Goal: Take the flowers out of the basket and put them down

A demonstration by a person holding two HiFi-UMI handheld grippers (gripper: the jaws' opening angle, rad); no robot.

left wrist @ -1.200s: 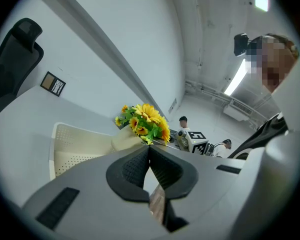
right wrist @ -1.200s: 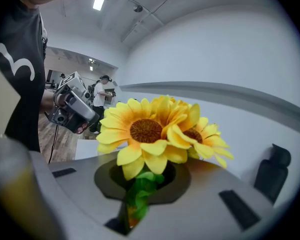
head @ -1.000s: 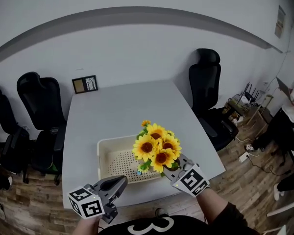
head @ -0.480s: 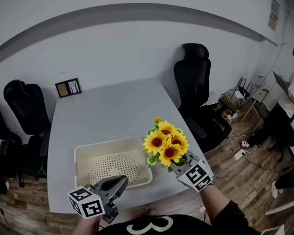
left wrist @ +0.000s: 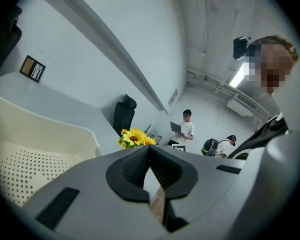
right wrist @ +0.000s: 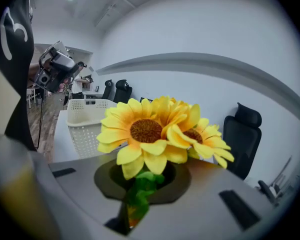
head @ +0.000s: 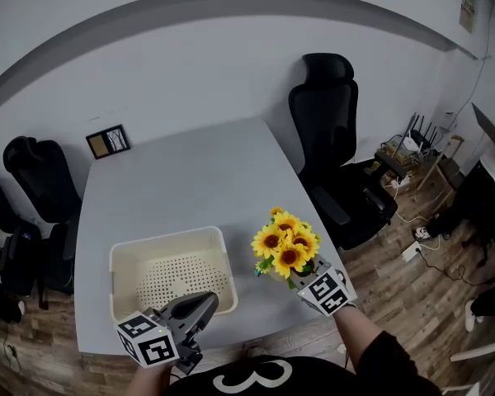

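Yellow sunflowers (head: 286, 247) upright, right of cream basket (head: 167, 239)

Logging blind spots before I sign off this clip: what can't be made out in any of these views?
- Whether the flowers touch the table: in the head view the blooms cover the stems; in the right gripper view the body of the right gripper blocks the tabletop.
- Framed picture: head view, too small to make out.
- Near side of the basket: left gripper view, hidden behind the left gripper.
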